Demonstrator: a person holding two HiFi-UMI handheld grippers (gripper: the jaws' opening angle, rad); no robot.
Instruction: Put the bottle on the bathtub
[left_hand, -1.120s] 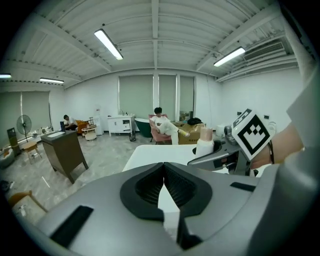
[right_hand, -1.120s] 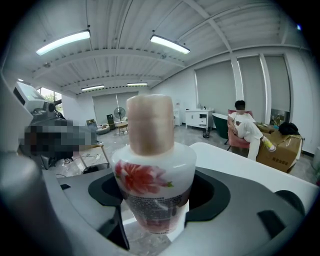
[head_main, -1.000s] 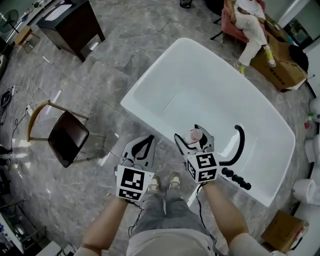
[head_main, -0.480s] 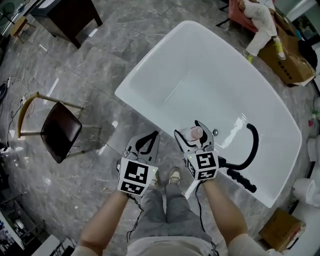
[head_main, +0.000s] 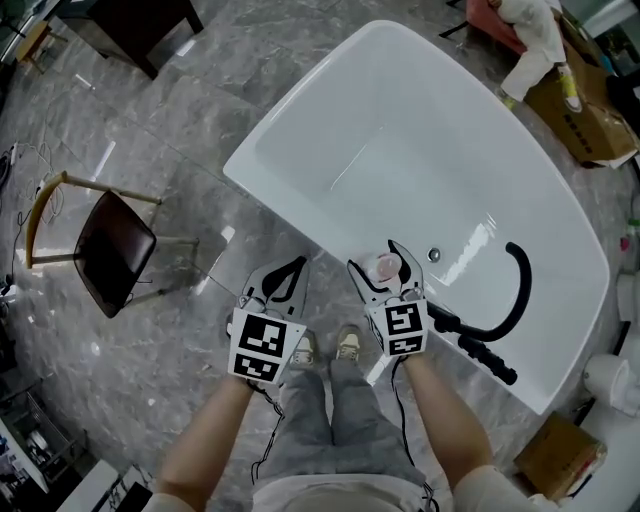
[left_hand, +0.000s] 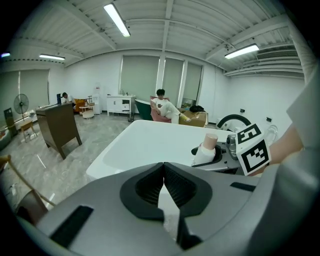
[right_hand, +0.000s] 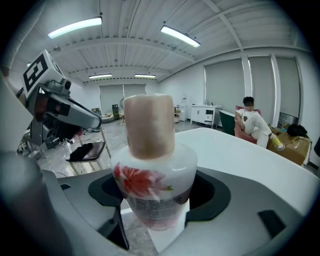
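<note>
The right claw (head_main: 386, 258) clamps a white, flower-printed bottle with a beige cap (right_hand: 150, 175) over the glossy white bathtub's (head_main: 420, 140) six-o'clock rim. At its nine o'clock, the left claw (left_hand: 163, 167) is closed and empty.

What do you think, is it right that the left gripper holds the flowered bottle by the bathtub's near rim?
Not quite: the right gripper holds the flowered bottle by the bathtub's near rim, as the right gripper view shows. The left gripper is shut on nothing.
</note>
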